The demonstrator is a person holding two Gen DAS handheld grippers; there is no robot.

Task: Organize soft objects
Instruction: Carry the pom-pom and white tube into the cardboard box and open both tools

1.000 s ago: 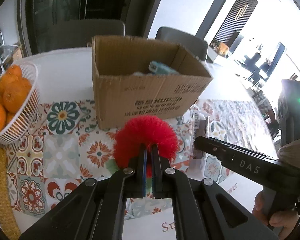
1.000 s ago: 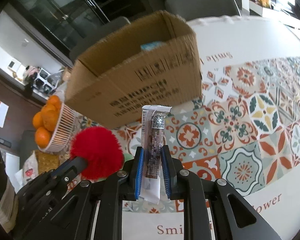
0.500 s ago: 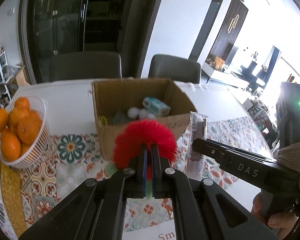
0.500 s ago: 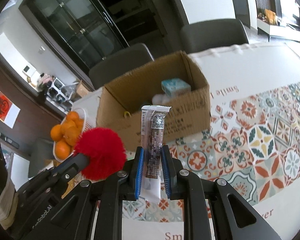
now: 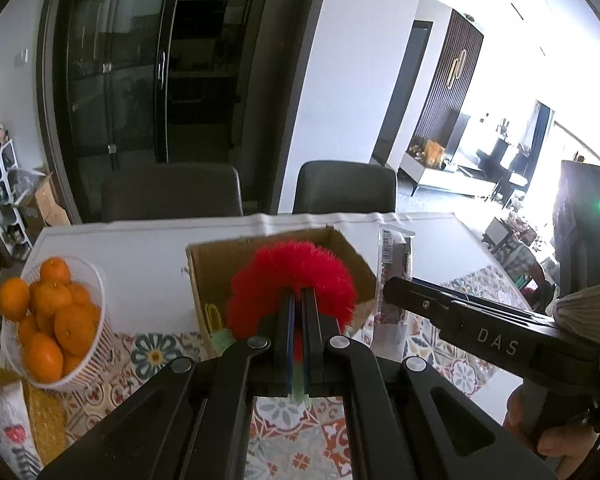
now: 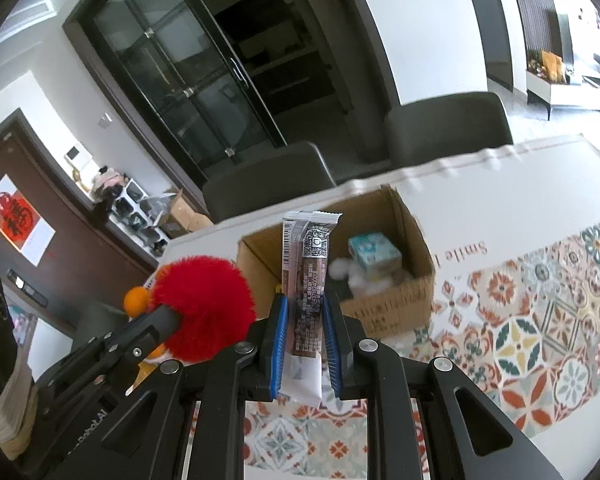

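1. The left tool (image 5: 296, 308) is clamped nearly shut on a red pompom (image 5: 292, 276); a thin green strip hangs between its fingers, so the grip may be on a stem or tag and not on the fluff itself; I cannot tell which.
2. The right tool (image 6: 304, 320) is closed on a brown snack bar (image 6: 306, 276) held upright, its top well above the fingertips and its white end below them.
3. Both tools are raised above the desk (image 6: 540, 208), near each other, with the open box (image 6: 412, 292) ahead and below; the box already holds a teal packet (image 6: 374, 254) and some white fluffy balls (image 6: 352, 276).
4. Risk, as I judge it: the tools are close side by side; if both go for the box at once they could knock together and shake a grip loose.
5. The bar is slick wrapper gripped low down; a jolt could let it pivot or slide out short of the box.
6. The pompom is light and springy; released too high or near the rim, it could bounce off the cardboard wall and roll across the desk.
7. The bowl (image 5: 96, 328) of oranges (image 5: 56, 320) stands left of the box; a wide swing of the left tool could clip it.
8. The bar may not be soft at all; dropping it in could mis-sort it.
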